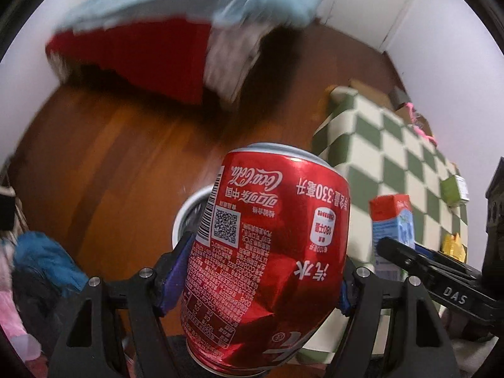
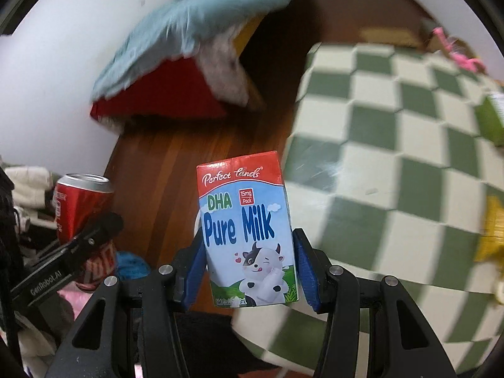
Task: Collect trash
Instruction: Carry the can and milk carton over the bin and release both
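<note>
Two grippers, each loaded. Left gripper [image 1: 264, 271] has its jaws clamped on a dented red can [image 1: 267, 252], printed text upside down, held above the wood floor [image 1: 119, 163]. Right gripper [image 2: 249, 252] grips an upright milk carton [image 2: 247, 236] between blue pads [image 2: 195, 267]. Checkered mat [image 2: 393, 163] lies right; white bin [image 1: 189, 211] rim shows behind the can. Background blurred.
</note>
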